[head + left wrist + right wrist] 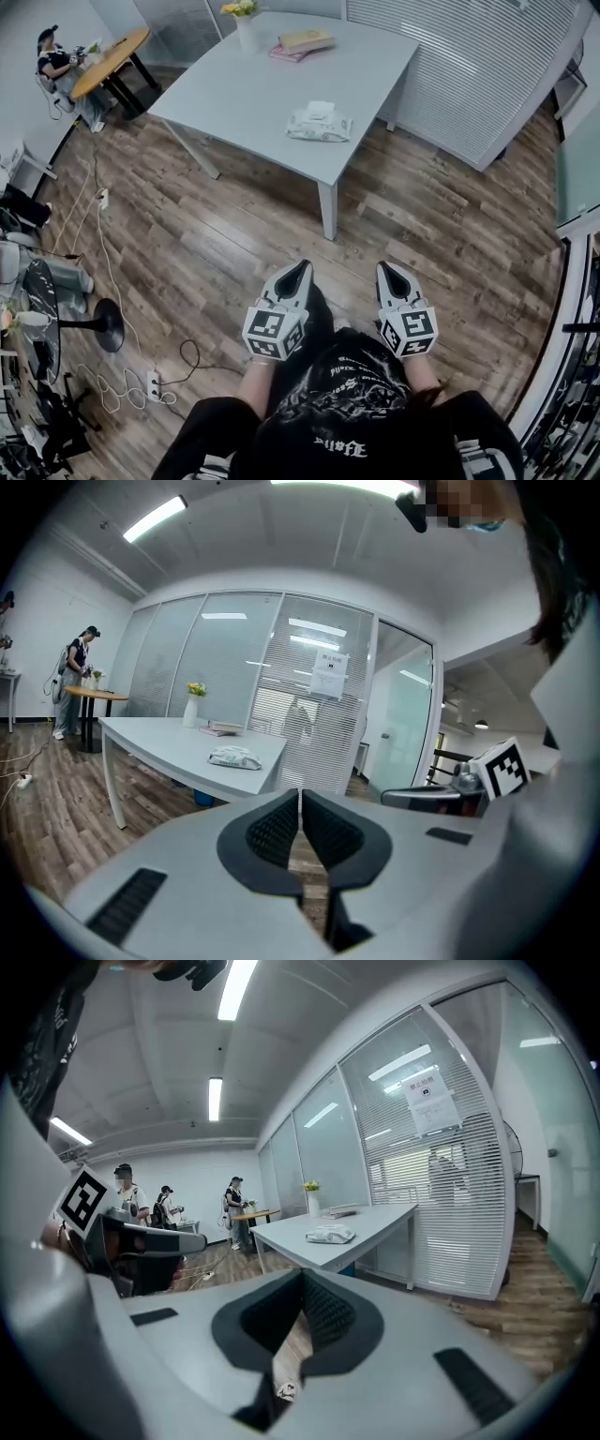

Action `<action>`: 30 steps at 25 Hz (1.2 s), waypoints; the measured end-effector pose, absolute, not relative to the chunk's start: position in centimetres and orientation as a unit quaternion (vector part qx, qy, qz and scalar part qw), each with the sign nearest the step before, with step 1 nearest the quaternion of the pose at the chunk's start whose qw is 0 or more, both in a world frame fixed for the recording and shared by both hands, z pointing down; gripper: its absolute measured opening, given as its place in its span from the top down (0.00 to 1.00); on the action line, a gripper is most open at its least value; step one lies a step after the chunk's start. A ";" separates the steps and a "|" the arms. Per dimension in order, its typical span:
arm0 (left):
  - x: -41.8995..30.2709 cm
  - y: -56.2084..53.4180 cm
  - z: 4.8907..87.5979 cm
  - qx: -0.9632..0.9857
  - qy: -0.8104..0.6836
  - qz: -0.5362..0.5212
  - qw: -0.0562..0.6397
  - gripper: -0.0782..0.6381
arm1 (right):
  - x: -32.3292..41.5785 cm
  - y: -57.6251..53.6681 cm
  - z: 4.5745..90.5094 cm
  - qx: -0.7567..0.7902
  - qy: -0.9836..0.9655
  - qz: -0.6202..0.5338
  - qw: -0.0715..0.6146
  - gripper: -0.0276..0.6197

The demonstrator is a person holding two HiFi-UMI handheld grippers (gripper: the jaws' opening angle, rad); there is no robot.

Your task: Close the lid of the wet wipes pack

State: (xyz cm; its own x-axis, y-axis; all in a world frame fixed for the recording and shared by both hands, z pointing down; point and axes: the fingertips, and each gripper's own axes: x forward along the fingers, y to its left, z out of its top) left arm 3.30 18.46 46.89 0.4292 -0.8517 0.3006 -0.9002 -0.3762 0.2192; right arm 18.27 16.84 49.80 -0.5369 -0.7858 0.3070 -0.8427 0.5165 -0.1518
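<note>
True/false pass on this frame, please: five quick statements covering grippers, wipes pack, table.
1. The left gripper and the right gripper are both shut, with nothing between the jaws. True.
2. The wipes pack lies on the floor. False: it lies on the table, near the front corner.
3. The left gripper touches the wipes pack. False: both grippers are held close to the person's body, well short of the table.
4. A vase with yellow flowers stands at the table's far end. True.
5. The books are stacked on the wipes pack. False: they lie near the vase, apart from the pack.
</note>
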 end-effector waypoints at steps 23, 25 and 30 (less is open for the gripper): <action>-2.4 -6.8 48.1 0.873 -0.450 0.071 0.175 0.87 | 11.9 -2.9 50.6 0.527 -0.826 0.168 0.104 0.96; -3.2 -8.7 48.2 0.877 -0.441 0.075 0.174 0.87 | 10.7 -4.6 50.5 0.530 -0.825 0.165 0.104 0.96; -5.2 -12.2 48.6 0.885 -0.424 0.080 0.174 0.87 | 8.3 -8.1 51.0 0.537 -0.820 0.174 0.098 0.96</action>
